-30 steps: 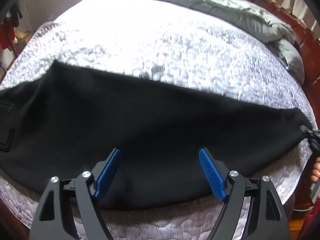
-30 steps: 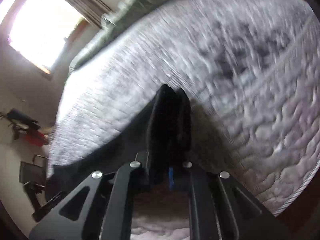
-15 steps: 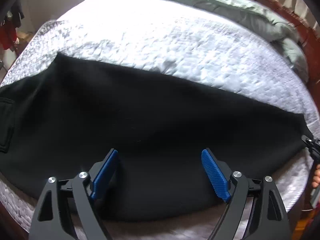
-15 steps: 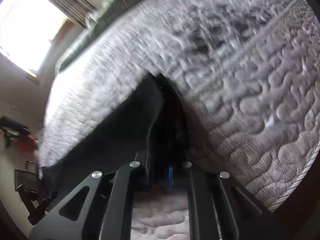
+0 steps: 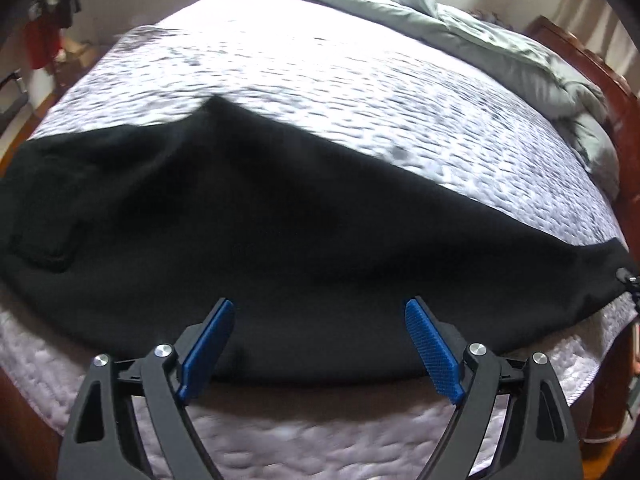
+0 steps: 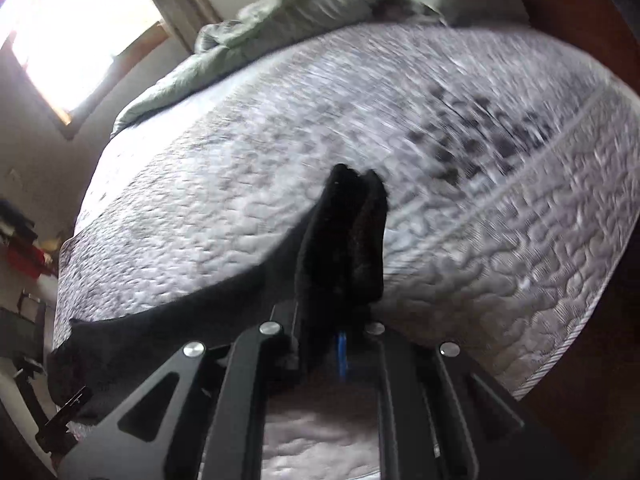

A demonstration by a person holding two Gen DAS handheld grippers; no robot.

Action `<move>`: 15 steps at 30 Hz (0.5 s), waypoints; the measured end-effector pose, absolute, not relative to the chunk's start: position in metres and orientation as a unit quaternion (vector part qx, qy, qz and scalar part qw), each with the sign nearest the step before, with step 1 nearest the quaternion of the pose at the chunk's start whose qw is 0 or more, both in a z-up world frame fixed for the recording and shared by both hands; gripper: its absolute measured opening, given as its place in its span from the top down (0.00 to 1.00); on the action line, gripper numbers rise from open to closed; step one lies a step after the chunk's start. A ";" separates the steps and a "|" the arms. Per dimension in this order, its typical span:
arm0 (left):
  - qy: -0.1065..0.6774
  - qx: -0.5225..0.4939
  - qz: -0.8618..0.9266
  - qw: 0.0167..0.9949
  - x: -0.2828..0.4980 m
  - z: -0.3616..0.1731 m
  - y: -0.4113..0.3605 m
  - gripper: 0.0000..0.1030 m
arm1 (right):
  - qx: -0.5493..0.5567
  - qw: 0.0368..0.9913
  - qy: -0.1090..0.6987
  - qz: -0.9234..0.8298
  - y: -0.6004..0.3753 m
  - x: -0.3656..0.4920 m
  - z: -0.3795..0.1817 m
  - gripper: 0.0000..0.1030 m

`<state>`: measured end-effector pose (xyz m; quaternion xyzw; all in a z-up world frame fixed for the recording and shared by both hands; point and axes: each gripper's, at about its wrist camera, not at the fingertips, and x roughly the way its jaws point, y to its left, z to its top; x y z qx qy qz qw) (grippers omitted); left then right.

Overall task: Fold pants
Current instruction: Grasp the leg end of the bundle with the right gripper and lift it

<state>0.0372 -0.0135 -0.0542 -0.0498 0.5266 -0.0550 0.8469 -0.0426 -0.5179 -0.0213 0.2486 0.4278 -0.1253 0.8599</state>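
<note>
Left gripper (image 5: 320, 344) hangs spread wide over the near edge of the black pants (image 5: 280, 232), which lie lengthwise across the quilted bed (image 5: 340, 72). Right wrist view: right gripper (image 6: 340, 320) is clenched on the pants' (image 6: 344, 236) bunched end, lifted off the bed (image 6: 500, 208)

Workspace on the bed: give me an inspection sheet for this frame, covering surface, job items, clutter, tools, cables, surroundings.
Surface: quilted mattress, bare.
Job's things: black pants lie lengthwise near the front edge; one end is bunched in the right tool.
Clutter: grey-green duvet heaped at the far side.
Grippers: left tool open, above the pants' near edge, holding nothing; right tool shut on the pants.
Cables: nothing seen.
Surroundings: wooden bed frame, bright window, dark items on the floor beside the bed, too blurred to name.
</note>
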 end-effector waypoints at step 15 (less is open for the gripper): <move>0.504 -0.073 -0.016 0.860 0.019 -0.039 0.069 0.15 | 0.071 0.884 0.462 -0.003 -0.295 0.020 0.024 0.91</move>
